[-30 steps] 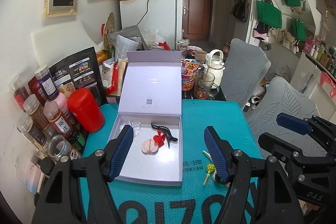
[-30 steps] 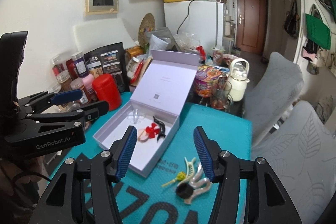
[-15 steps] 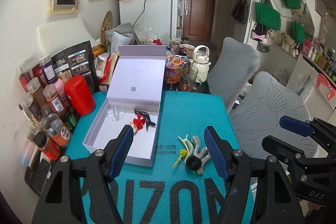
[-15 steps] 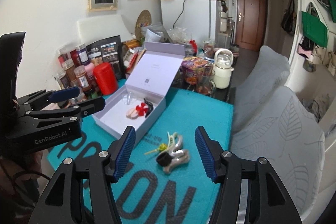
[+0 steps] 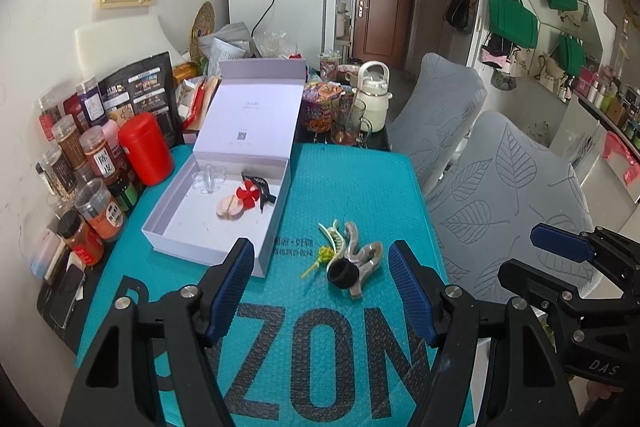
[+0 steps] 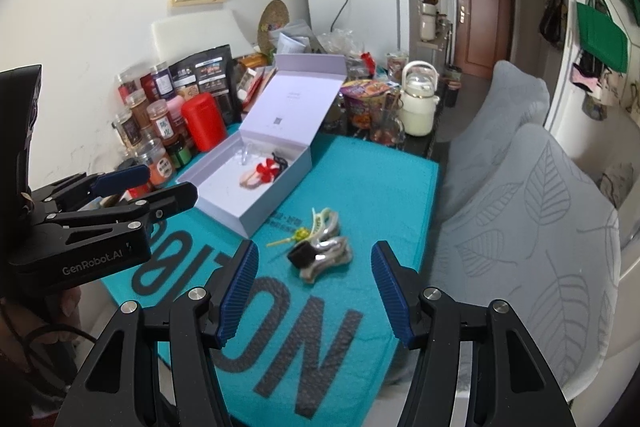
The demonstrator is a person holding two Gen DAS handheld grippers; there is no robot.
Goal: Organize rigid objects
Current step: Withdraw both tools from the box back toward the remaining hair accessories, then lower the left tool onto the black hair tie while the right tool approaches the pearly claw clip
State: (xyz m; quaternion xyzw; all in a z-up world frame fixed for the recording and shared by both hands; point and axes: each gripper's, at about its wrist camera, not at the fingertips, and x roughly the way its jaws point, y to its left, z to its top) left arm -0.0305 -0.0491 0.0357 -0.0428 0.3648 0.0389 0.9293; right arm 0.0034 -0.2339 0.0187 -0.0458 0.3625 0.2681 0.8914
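An open lilac box [image 5: 208,255] with its lid raised sits at the back left of the teal mat [image 5: 352,183]. Inside lie a clear clip [image 5: 208,179], a pink round piece [image 5: 230,207], a red flower clip [image 5: 250,193] and a black clip [image 5: 262,187]. Right of the box is a small pile: a pale green claw clip [image 5: 334,237], a silver claw clip [image 5: 366,259], a black ring [image 5: 342,273] and a yellow-green pin [image 5: 320,255]. My left gripper [image 5: 320,247] hovers open just in front of the pile. My right gripper [image 6: 314,247] is open too, on the near side of the silver claw clip [image 6: 328,257]. Neither holds anything.
Spice jars [image 5: 96,203] and a red canister [image 5: 146,149] crowd the mat's left side, with a phone [image 5: 66,297] near the front left. A white kettle [image 5: 374,103] and a glass mug [image 5: 350,125] stand behind the mat. Grey leaf-patterned chairs [image 5: 512,195] line the right edge.
Both grippers have drawn back from the box toward the near end of the mat. The clip pile, half hidden by the left fingers before, now lies beyond the fingertips. Jaws stay apart.
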